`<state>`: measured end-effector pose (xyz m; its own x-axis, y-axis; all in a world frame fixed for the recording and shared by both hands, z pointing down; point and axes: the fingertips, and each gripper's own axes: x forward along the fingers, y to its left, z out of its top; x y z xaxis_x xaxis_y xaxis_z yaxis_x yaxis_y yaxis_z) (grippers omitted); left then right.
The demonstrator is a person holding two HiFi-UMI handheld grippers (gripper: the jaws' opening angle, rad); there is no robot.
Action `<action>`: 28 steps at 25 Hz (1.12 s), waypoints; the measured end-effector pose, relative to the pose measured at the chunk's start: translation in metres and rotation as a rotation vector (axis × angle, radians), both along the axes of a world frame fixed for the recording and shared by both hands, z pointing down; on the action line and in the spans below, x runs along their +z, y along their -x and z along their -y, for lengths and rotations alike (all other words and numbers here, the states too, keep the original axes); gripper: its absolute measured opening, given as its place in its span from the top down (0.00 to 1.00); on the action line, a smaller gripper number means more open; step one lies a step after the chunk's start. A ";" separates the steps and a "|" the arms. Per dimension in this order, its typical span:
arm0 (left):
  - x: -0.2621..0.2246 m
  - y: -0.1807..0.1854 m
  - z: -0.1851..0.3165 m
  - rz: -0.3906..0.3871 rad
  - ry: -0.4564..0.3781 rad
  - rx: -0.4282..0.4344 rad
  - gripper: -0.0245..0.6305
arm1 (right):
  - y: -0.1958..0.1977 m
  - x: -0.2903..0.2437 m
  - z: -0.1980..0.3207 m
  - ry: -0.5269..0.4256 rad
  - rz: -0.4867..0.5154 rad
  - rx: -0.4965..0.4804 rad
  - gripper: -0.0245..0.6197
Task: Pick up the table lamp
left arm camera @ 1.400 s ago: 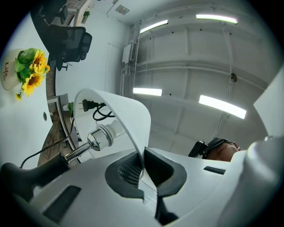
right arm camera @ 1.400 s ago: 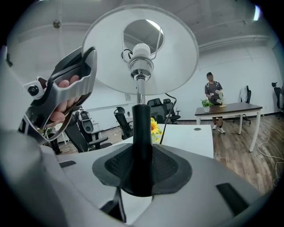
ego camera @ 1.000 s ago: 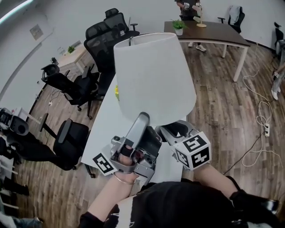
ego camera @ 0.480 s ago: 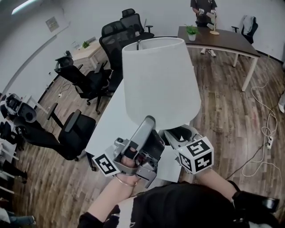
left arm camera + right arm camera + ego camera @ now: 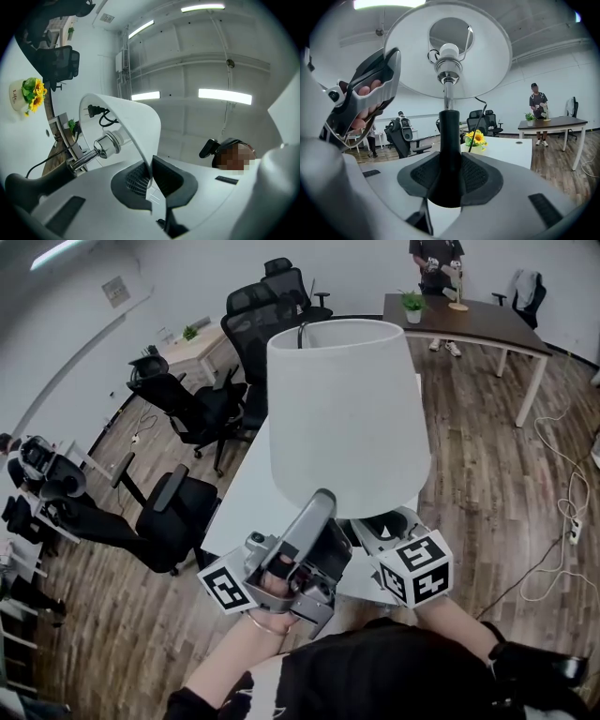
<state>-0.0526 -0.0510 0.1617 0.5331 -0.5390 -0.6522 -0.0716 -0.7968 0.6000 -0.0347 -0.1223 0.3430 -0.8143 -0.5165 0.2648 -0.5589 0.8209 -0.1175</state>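
The lamp (image 5: 342,418) hangs over the near end of the white table (image 5: 246,498), held two-handed, I'd guess so the big shade (image 5: 133,115) can't tip or swing. The right tongs (image 5: 450,176) clamp its black stem (image 5: 450,136) below the shade. The left tongs (image 5: 151,176) pinch narrow on the shade's lower rim.

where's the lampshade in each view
Head view: the lampshade fills the centre, above both grippers.
Left gripper view: centre-left, with its rim pinched in the left gripper.
Right gripper view: top centre, seen from below, above the black stem clamped by the right gripper.
Shared landmark: the sunflower pot, far left in the left gripper view and centre in the right gripper view. The head view does not show it.
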 end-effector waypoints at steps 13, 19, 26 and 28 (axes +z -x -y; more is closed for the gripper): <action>0.004 0.033 -0.071 -0.016 0.022 0.023 0.94 | 0.030 0.008 -0.082 0.043 -0.001 0.019 0.72; 0.008 0.043 -0.090 -0.016 0.025 0.037 0.94 | 0.038 0.012 -0.100 0.043 -0.014 0.039 0.72; 0.012 0.058 -0.109 -0.017 0.026 0.036 0.94 | 0.053 0.017 -0.122 0.040 -0.016 0.035 0.72; 0.013 0.061 -0.114 -0.019 0.023 0.035 0.94 | 0.056 0.018 -0.128 0.040 -0.015 0.032 0.72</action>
